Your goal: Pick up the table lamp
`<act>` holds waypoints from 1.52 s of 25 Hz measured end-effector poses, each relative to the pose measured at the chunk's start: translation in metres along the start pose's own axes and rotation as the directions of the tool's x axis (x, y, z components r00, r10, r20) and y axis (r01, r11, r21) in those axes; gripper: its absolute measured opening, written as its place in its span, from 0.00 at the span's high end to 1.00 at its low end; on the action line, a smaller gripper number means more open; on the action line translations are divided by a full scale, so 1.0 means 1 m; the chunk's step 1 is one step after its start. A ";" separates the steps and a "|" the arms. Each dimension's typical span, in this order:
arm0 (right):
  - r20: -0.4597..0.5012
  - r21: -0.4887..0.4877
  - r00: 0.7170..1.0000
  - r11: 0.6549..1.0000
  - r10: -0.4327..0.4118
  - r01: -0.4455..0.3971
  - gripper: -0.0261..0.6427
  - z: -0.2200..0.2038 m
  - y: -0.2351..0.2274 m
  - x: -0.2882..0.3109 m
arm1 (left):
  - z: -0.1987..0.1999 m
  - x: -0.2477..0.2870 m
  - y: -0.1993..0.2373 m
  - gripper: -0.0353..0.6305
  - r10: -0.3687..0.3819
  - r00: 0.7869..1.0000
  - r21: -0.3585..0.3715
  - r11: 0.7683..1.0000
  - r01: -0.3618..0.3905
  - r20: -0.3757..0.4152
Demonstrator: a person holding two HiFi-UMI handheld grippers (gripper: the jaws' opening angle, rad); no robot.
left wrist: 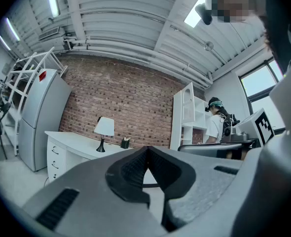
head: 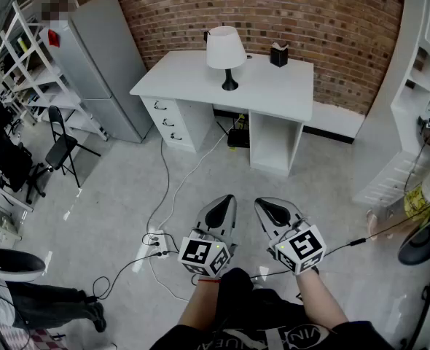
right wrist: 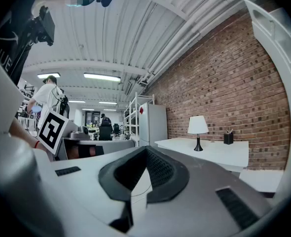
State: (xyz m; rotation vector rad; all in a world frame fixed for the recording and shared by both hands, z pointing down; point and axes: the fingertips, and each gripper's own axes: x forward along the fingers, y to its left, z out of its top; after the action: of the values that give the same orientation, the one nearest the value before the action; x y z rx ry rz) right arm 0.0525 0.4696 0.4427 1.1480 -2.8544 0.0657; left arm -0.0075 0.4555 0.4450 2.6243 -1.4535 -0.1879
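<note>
The white desk (head: 273, 93) stood against the brick wall (head: 310, 20), across open floor from me. The table lamp (head: 226, 53) sat on it, toward the back and left of centre, with a dark pen holder (head: 278, 55) near it on the right.

I judged the lamp light but top-heavy. Its white shade (head: 225, 47) looked thin and easy to dent, while the slim black stem (head: 229, 76) looked stiff, so I would take it by the stem just above the round base (head: 229, 87). I could not tell whether a cord trailed from it.

The left gripper (head: 226, 201) and right gripper (head: 263, 204) were both clenched on nothing, level and well apart from the lamp.
</note>
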 end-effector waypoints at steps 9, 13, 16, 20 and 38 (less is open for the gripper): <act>-0.013 -0.011 1.000 1.000 0.018 -0.018 0.96 -0.009 -0.003 -0.004 | -0.009 0.012 -0.011 0.94 -0.012 1.000 0.005 1.000 0.013 -0.019; -0.021 -0.006 1.000 1.000 0.005 -0.006 0.96 -0.013 -0.020 0.007 | -0.013 0.030 -0.007 0.94 -0.031 0.999 0.010 0.999 0.031 -0.030; -0.016 0.009 1.000 1.000 0.017 -0.017 0.96 -0.014 -0.031 0.023 | -0.015 0.046 0.005 0.94 -0.035 0.999 0.012 0.999 0.036 -0.036; -0.016 0.037 1.000 0.999 0.014 -0.013 0.96 -0.013 -0.055 0.057 | -0.011 0.075 0.030 0.94 -0.045 0.998 0.013 0.999 0.046 -0.040; -0.098 0.117 0.995 0.992 -0.033 0.044 0.96 -0.035 -0.145 0.205 | -0.018 0.189 0.164 0.94 -0.057 0.995 -0.045 0.998 0.054 -0.088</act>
State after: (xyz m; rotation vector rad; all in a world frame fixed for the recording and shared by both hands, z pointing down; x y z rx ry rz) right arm 0.0071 0.2254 0.4949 1.1856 -2.7759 0.2854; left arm -0.0413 0.2099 0.4839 2.6054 -1.3351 -0.1049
